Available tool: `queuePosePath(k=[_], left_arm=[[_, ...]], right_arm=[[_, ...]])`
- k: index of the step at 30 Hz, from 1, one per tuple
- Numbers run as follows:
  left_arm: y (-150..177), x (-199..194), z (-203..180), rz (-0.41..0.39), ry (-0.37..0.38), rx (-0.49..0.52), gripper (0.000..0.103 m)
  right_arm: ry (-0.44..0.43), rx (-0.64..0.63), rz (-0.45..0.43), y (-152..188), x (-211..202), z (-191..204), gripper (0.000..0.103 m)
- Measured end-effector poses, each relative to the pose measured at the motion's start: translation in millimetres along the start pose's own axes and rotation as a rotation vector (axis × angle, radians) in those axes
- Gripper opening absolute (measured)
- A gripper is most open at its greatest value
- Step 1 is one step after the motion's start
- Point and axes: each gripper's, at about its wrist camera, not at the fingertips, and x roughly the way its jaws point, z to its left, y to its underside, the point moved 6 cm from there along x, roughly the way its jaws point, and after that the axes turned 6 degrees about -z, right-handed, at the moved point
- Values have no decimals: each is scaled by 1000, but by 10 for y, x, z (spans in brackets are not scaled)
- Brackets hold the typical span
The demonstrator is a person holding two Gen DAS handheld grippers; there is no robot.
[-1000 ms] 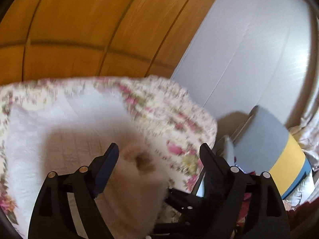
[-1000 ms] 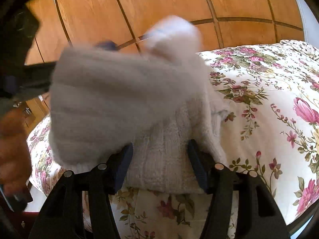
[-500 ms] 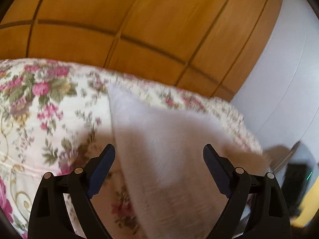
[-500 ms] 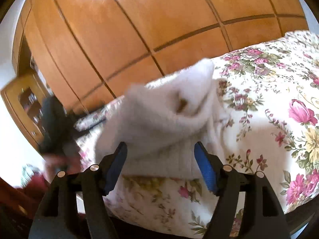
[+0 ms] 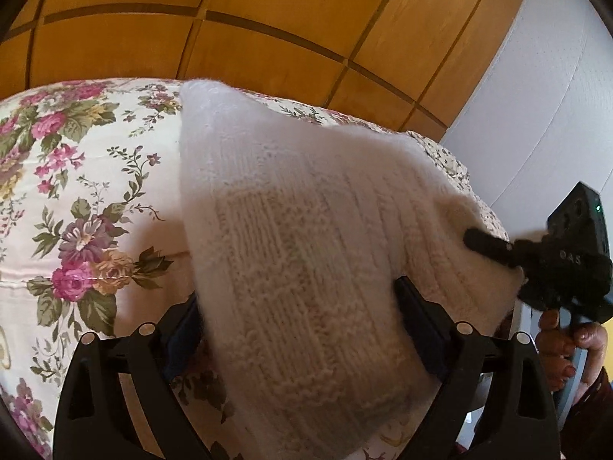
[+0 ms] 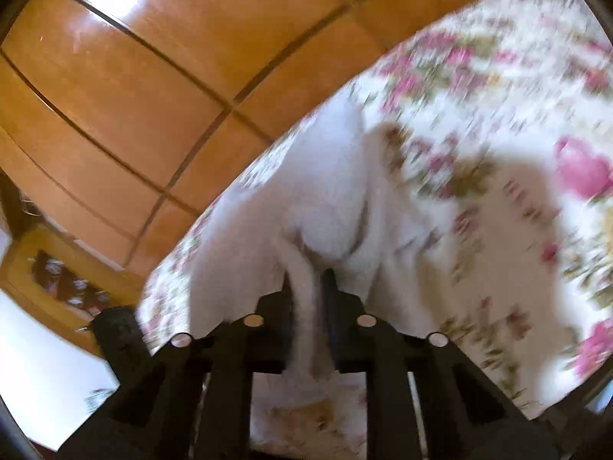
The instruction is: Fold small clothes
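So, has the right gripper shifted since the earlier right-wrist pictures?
Yes. The right gripper has rolled: the wooden wall now tilts. Its jaws just closed on the white knit.

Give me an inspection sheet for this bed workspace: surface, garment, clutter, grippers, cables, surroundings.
Surface: floral bedspread, garment lying on it.
Job's things: white knitted garment, bunched and partly lifted.
Clutter: nothing seen.
Grippers: left hand-held gripper open, knit between its fingers; right hand-held gripper shut on a fold of the garment.
Cables: nothing seen.
Surroundings: wooden panelled wall, grey wall, wooden cabinet.
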Motion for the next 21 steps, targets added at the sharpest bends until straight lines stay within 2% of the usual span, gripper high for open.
queuePosePath(k=[3,5,7,9,10,11,15,16,18,19,21], left_arm=[[28,18,-77,4,-6,26,91],[98,91,-107,25,4,18,93],[158,122,-131,27,5,22,94],[162,107,-159,24,-3,49,94],[151,87,-157,25,1,43,94],[139,44,-147,19,7,26,94],[10,-154,-78,-42,-7,-29,94],[-34,-208,-79,-66,-14,-30,94],[-169,-344,-110,-130,-38,-2,83],[-242,-370,-148,-148,-48,15,79],[-351,-421,-214,-175,-62,49,66]], right_arm=[[78,-4,-24,-44,-5,-166,6],[118,-13,10,44,87,-302,7],[119,-26,4,110,114,-342,7],[138,-73,-19,110,63,-301,17],[156,-93,-31,107,32,-273,35],[163,-99,-52,91,-28,-245,42],[155,-165,-174,-135,-259,-20,40],[145,-191,-183,-180,-263,61,34],[127,-256,-175,-220,-185,236,31],[119,-291,-168,-222,-124,318,29],[116,-344,-140,-185,4,429,25]])
